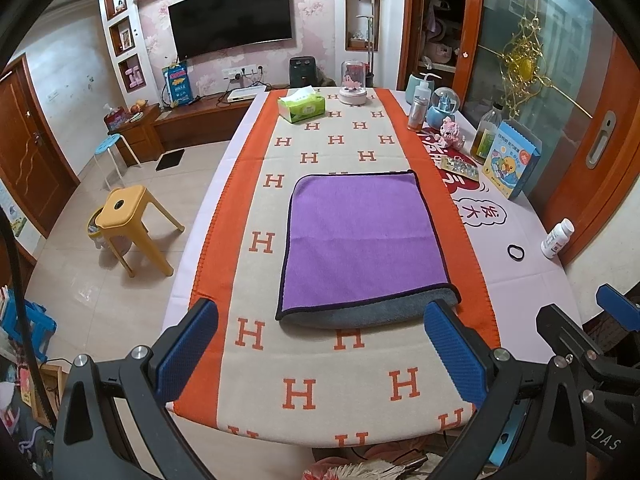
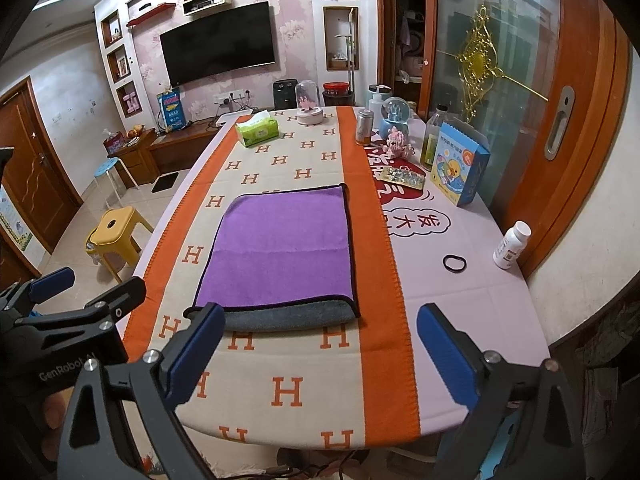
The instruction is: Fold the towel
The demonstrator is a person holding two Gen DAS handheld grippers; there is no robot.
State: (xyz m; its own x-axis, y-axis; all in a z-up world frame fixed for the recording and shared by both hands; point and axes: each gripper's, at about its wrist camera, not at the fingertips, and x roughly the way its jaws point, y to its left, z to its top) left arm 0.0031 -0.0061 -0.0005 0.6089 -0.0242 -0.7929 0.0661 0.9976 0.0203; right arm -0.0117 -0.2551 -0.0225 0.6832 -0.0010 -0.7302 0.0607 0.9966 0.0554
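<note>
A purple towel (image 1: 360, 240) with a dark edge lies folded flat on the orange and beige H-pattern runner (image 1: 304, 152); its grey underside shows along the near edge. It also shows in the right wrist view (image 2: 280, 252). My left gripper (image 1: 320, 348) is open and empty, held above the near end of the table, short of the towel. My right gripper (image 2: 320, 356) is open and empty, also near the table's front edge. The right gripper shows at the right edge of the left wrist view (image 1: 580, 320).
A tissue box (image 1: 302, 109) and a glass dome ornament (image 1: 353, 84) stand at the far end. Bottles, a snow globe (image 1: 444, 108), a blue carton (image 1: 512, 160), a white pill bottle (image 1: 557, 238) and a black hair tie (image 1: 515, 252) line the right side. A yellow stool (image 1: 132, 224) stands left.
</note>
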